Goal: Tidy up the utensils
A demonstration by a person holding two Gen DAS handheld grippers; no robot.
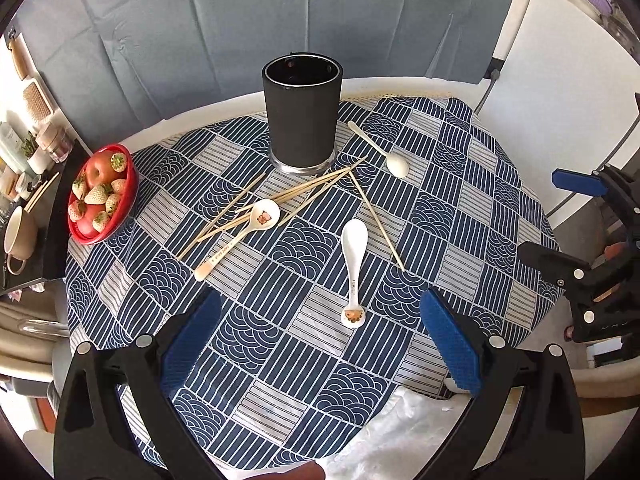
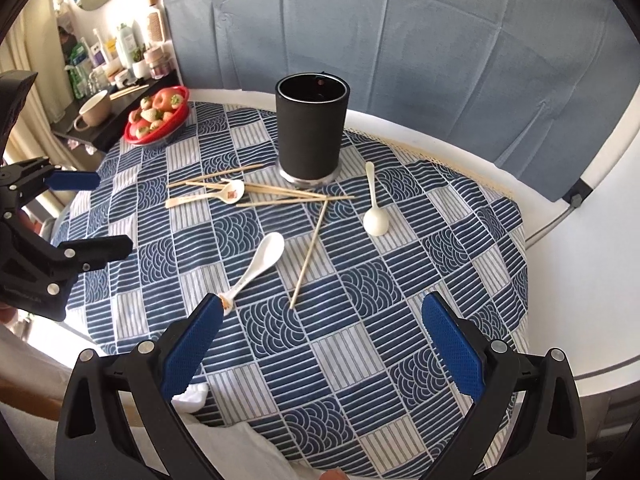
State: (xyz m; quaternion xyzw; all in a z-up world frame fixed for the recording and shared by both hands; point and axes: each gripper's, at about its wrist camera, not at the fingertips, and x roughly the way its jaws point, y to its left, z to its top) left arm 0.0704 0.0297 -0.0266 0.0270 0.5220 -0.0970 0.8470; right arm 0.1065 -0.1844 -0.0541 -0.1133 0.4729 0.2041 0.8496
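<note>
A black cylindrical holder stands upright at the far side of the blue patterned tablecloth. Several wooden chopsticks lie scattered in front of it, one chopstick apart. Three spoons lie flat: a white spoon nearest, a picture spoon among the chopsticks, a cream spoon to the right. My left gripper hovers open above the near cloth. My right gripper is open too, its left pad beside the white spoon's handle end.
A red bowl of fruit sits at the table's left edge. Beyond it a dark side shelf carries a mug and bottles. A blue-grey cloth backdrop hangs behind the table. White fabric lies at the near edge.
</note>
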